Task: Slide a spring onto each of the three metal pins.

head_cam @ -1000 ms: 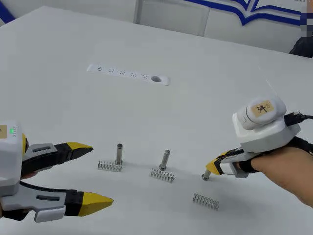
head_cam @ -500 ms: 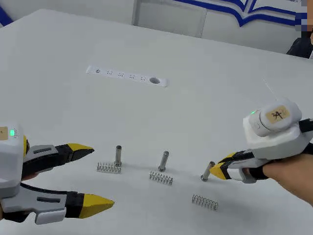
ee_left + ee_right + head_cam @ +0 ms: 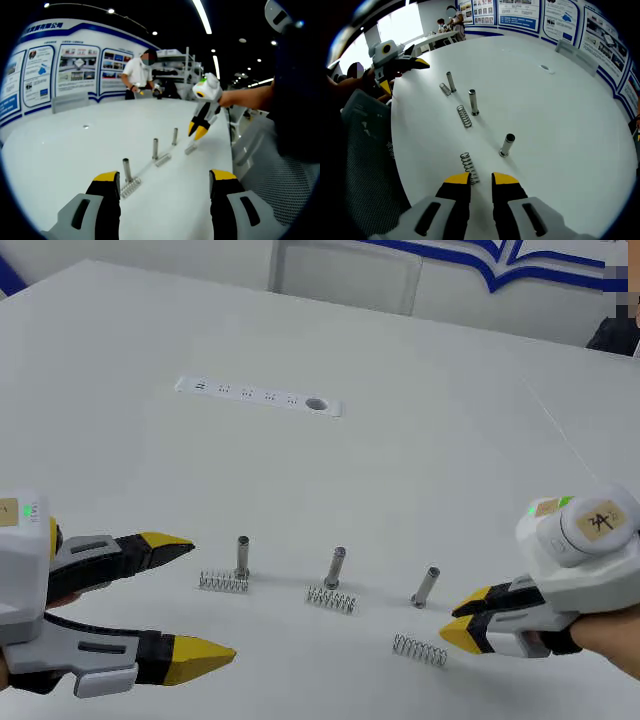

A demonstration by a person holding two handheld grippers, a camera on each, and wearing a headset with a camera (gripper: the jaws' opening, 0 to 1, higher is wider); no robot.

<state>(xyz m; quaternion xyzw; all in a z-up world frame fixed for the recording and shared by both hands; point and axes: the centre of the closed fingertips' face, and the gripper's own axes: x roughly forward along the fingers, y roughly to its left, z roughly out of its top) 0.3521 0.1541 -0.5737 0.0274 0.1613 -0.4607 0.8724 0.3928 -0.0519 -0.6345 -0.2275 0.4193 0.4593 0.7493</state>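
Note:
Three metal pins stand in a row on the white table: left pin (image 3: 242, 555), middle pin (image 3: 336, 567), right pin (image 3: 427, 585). A spring lies flat beside each: left spring (image 3: 223, 581), middle spring (image 3: 331, 599), right spring (image 3: 420, 650). My left gripper (image 3: 205, 595) is open wide, left of the left pin, holding nothing. My right gripper (image 3: 460, 622) sits just right of the right spring, jaws a little apart and empty. In the right gripper view the right spring (image 3: 469, 167) lies just ahead of the fingertips (image 3: 457, 180), with the right pin (image 3: 507, 145) beyond. The left gripper view looks down the row past the nearest pin (image 3: 127, 170).
A white power strip (image 3: 262, 396) lies further back on the table (image 3: 420, 470). A chair back (image 3: 345, 275) stands at the far edge. A mesh chair (image 3: 365, 130) is close to the near edge. People stand far off in the background.
My right gripper has drawn back from the right pin toward the lower right, and its jaws have parted. The right pin, tilted before, now stands nearly upright. The left gripper has held still.

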